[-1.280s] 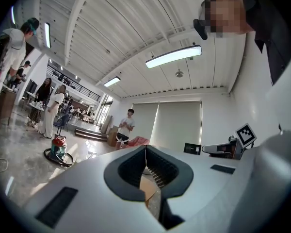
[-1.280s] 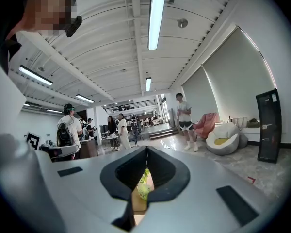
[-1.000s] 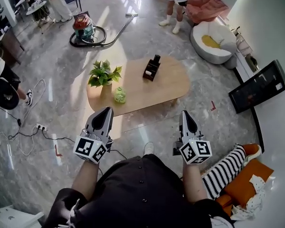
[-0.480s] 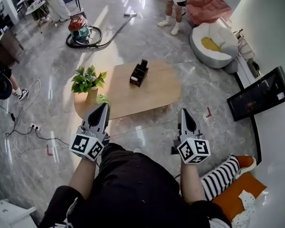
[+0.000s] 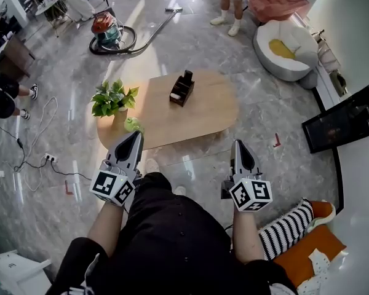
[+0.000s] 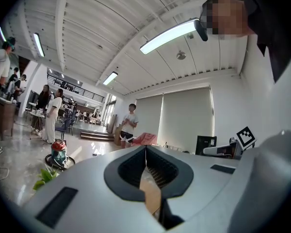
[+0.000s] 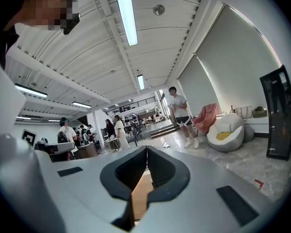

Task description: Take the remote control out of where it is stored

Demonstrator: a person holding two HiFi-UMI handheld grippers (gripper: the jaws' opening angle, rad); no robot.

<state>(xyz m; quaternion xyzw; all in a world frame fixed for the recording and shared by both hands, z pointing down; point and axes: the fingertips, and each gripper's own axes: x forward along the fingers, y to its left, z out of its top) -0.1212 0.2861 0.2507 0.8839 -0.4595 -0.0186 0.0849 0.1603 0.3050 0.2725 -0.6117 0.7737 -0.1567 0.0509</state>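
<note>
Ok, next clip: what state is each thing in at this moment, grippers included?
left gripper: jaws shut, nothing between them.
right gripper: jaws shut, nothing between them.
remote control: upright in its holder, neither gripper near it.
holder: standing on the table.
television: screen dark.
</note>
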